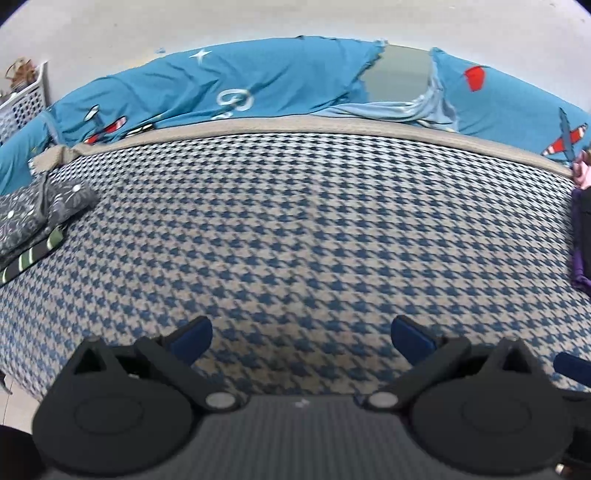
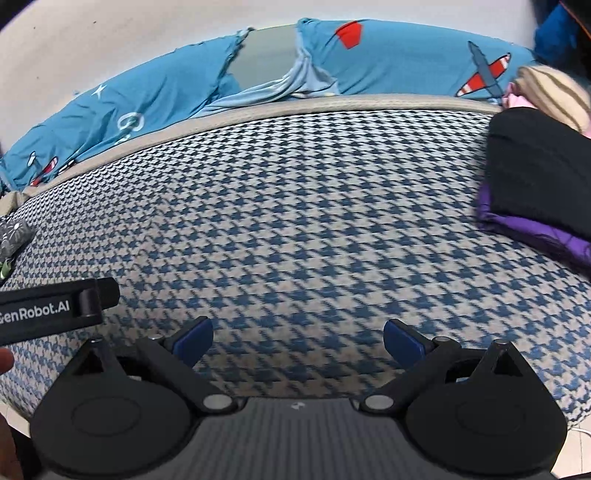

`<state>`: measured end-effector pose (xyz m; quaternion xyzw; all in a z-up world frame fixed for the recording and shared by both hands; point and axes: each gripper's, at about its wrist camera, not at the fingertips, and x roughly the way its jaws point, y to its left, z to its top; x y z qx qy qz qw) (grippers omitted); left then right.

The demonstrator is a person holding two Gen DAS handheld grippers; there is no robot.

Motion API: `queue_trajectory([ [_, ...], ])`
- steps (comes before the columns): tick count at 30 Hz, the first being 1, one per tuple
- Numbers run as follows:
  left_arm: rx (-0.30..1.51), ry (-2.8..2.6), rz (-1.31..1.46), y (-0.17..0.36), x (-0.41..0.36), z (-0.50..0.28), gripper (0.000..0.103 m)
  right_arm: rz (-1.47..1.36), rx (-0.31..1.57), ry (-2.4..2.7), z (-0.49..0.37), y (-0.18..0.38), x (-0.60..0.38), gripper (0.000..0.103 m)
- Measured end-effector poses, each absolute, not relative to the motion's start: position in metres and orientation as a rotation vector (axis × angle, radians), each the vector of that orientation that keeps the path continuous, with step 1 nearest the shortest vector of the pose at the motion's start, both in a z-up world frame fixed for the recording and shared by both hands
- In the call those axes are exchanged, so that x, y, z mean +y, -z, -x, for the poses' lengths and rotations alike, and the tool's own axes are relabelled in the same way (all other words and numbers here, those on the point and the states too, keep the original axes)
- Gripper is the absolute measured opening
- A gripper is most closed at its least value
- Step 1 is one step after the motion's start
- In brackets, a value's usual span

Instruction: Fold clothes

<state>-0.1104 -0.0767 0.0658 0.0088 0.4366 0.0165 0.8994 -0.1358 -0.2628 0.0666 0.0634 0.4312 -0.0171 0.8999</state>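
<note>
Both of your grippers are hovering low over the houndstooth bedspread [image 1: 303,229], nothing between the fingers. Your left gripper [image 1: 301,338] is sitting with its blue pads [image 1: 194,338] spread wide, empty. Your right gripper [image 2: 298,338] is doing the same, pads [image 2: 402,341] far apart, gripping nothing.

Clothes are lying at the edges, well apart from both grippers. On your left you are seeing a folded grey patterned garment [image 1: 40,210] stacked on a green-striped piece [image 1: 33,256]. On your right a black garment [image 2: 543,170] is resting on top of a purple one [image 2: 535,232], with a cream striped item [image 2: 554,96] and something pink [image 2: 517,99] behind them.

Behind the bedspread a blue airplane-print sheet [image 1: 258,85] is bunching against the wall [image 1: 184,22]. A white basket [image 1: 26,103] is showing at far left. Part of your left gripper's body, marked GenRobot.AI, is poking into the right wrist view.
</note>
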Motion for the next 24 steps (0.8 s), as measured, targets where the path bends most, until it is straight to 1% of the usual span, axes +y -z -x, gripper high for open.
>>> queue_trajectory([
  [16,0.927,-0.130,-0.024,-0.050,-0.021,0.115,0.103,-0.061,0.947,0.002,0.110,-0.039,-0.224,0.099],
  [20,0.957,-0.156,-0.087,-0.039,-0.005,0.113,0.103,-0.083,0.916,0.033,0.096,-0.038,-0.220,0.099],
  [24,0.997,-0.175,-0.060,-0.023,0.021,0.108,0.103,-0.073,0.869,0.031,0.086,-0.040,-0.217,0.099],
])
